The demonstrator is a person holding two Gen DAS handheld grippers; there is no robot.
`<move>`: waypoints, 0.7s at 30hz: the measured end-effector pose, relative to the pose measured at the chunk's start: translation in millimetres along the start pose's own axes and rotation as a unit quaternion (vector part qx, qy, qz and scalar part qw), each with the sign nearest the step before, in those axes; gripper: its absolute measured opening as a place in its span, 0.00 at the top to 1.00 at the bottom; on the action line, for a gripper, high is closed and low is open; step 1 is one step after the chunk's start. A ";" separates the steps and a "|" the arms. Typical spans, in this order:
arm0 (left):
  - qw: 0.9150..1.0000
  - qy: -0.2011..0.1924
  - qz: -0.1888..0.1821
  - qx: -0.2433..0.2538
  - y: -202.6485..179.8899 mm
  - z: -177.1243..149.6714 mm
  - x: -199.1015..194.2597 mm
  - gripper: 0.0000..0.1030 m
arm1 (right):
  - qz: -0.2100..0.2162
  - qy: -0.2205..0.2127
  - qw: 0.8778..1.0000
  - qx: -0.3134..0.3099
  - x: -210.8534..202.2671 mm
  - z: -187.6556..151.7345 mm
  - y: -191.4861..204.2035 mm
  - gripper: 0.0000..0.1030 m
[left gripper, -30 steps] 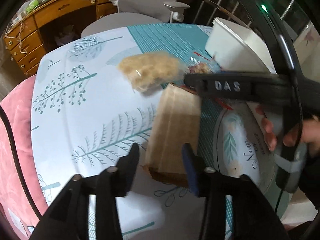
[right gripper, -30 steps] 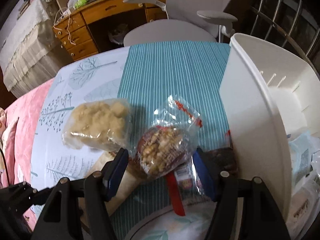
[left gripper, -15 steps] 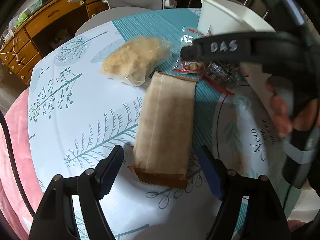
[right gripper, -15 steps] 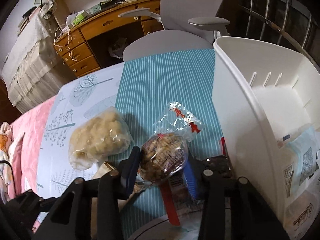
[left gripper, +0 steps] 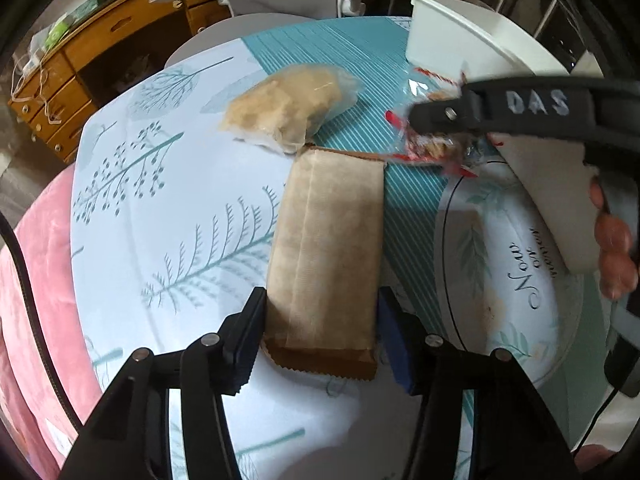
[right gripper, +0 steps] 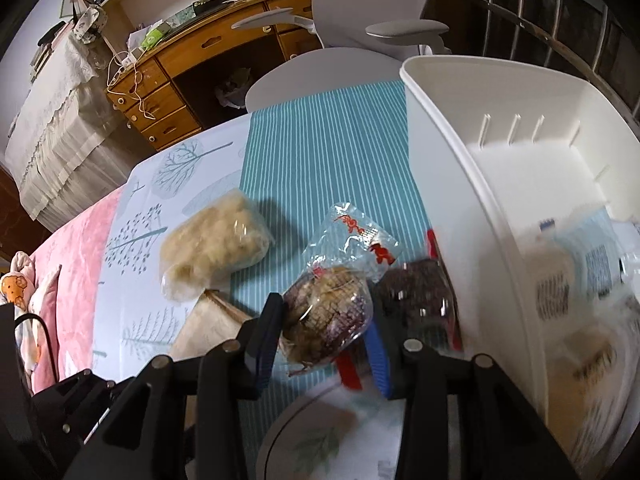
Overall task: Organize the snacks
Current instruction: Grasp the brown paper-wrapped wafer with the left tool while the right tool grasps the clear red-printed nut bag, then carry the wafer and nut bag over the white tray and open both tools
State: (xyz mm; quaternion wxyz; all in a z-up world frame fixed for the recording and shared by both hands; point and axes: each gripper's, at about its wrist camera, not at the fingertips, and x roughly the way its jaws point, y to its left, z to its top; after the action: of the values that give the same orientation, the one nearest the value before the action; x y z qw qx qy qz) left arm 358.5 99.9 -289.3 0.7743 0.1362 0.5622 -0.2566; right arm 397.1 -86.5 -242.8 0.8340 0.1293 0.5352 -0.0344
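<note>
We've got the left gripper [left gripper: 320, 320] clamping the brown packet [left gripper: 326, 252], the right gripper [right gripper: 324, 328] pinching a clear snack bag [right gripper: 328, 312], both bound for the bin [right gripper: 500, 184].

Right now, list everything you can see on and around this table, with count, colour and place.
Brown paper snack packet: one, tan, flat on the table between the left fingers.
Clear bag of pale puffed snacks: one, beige, beyond the packet.
Clear bag of brown nut snacks: one, between the right fingers.
Dark snack pack: one, beside the bin.
White plastic bin: one, right side, packets inside.
Patterned tablecloth: one, white and teal.
Wooden desk: one, background.
Grey office chair: one, behind the table.
Left hand-held gripper: closed around the paper packet.
Right hand-held gripper: closed on the nut bag.
</note>
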 end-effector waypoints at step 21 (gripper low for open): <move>0.990 -0.044 -0.072 -0.117 -30.8 -77.9 -92.2 0.49 | 0.042 0.024 0.998 -0.038 -111.7 -95.0 2.8 0.62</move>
State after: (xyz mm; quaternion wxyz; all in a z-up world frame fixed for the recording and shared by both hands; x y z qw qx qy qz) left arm 257.4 135.7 -225.9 0.7883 -0.0077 0.5621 -0.2502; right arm 266.3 -68.9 -179.0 0.8259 0.1205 0.5502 0.0248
